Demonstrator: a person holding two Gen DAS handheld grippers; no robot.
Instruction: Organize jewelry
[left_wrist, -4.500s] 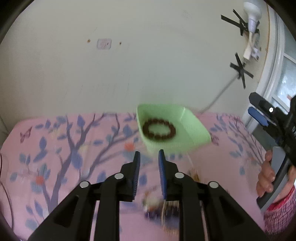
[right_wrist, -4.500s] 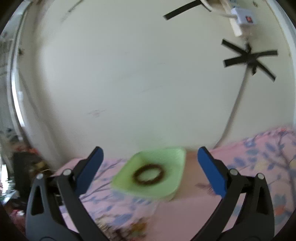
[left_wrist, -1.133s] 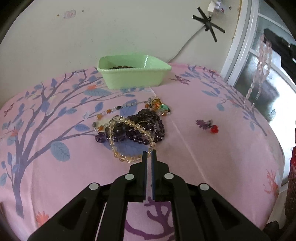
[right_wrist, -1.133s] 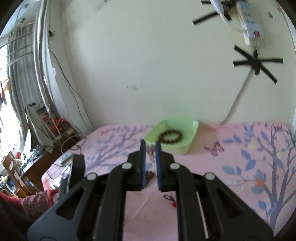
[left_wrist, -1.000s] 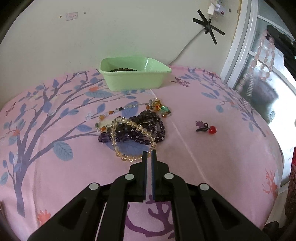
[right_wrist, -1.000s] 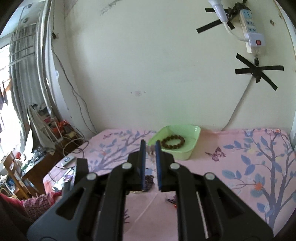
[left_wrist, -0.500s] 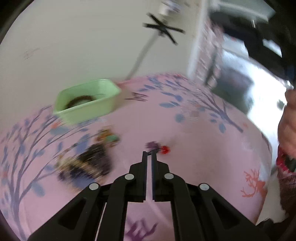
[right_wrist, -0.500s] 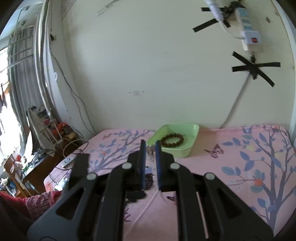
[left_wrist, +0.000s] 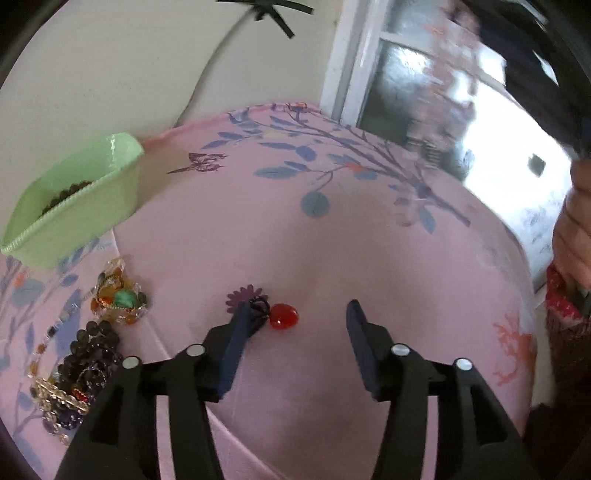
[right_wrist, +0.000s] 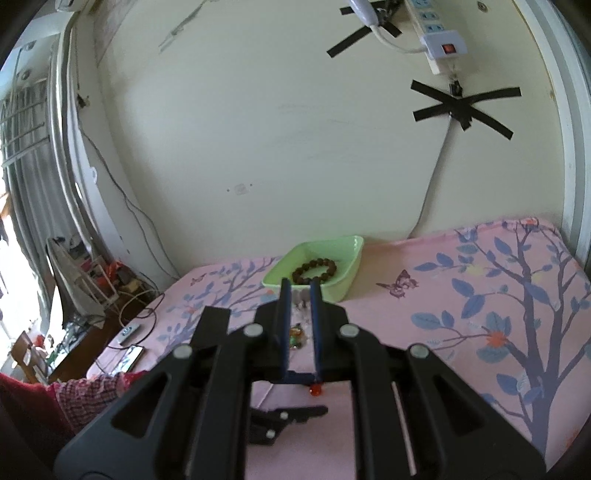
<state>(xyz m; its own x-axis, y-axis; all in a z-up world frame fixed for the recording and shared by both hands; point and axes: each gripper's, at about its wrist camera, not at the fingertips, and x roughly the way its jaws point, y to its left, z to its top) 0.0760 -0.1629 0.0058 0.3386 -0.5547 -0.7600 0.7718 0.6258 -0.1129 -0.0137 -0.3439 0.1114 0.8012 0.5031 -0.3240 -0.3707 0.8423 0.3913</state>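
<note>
Pendant work comes next, by the look of it: a small red pendant (left_wrist: 283, 320) with a dark loop at its left end lies on the pink tablecloth (left_wrist: 332, 240), near the front edge and well right of the tangled bead pile (left_wrist: 85, 369). The left gripper (left_wrist: 297, 314) hovers over it with its jaws opening; the red stone sits between them close to the left pad, and neither pad presses on it, so nothing is grasped.

The piece looks tiny and light, with a hard, glossy stone that will likely slip or skitter on the cloth if pinched off-centre. My judgement is to close across the stone's widest part rather than on the thin loop, which may twist out. The soft cloth may bunch between the pads.

The right gripper (right_wrist: 297, 295) is clenched nearly shut; pale pinkish beads show faintly between its pads, but I cannot tell clearly whether it grips them.

The green tray (left_wrist: 92, 199) stands far left by the wall, already holding a brown bead bracelet (right_wrist: 314, 270).
</note>
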